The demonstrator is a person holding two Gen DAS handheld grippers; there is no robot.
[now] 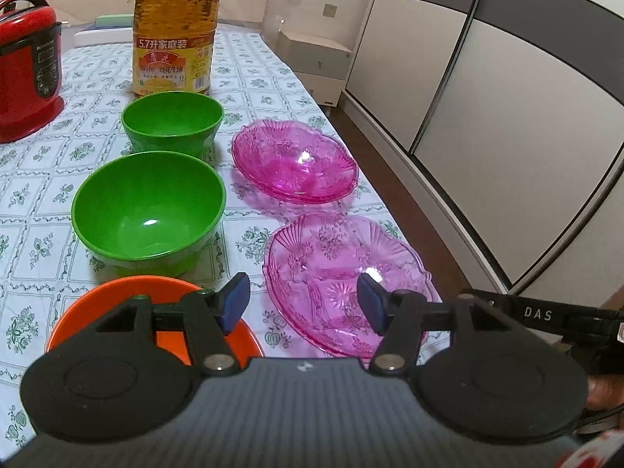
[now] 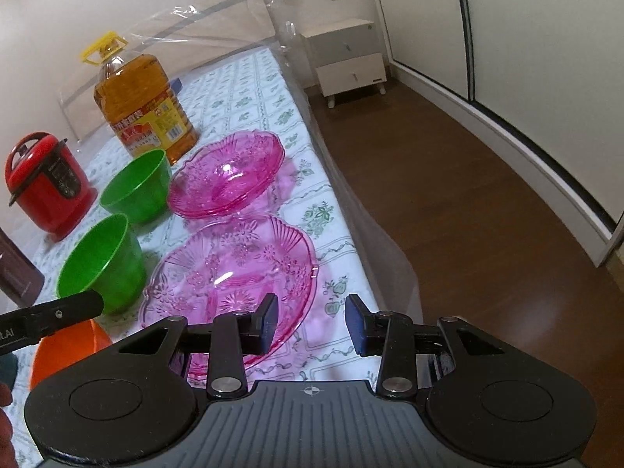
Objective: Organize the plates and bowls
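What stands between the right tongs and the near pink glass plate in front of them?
Nothing visible does. The right tongs are open, with the rim of the near pink patterned glass plate just ahead of the left fingertip. The near green plastic bowl sits to the plate's left, off that path.

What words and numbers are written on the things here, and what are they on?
"5.7升家庭装": on the red band of the oil bottle's label.
"DAS": on the right gripper's arm, in the left wrist view.
"t.AI": cut off at the frame edge, on the left gripper's arm, in the right wrist view.
The oil bottle's smaller label print is too blurred to read.
The red rice cooker's panel print is too small to read.
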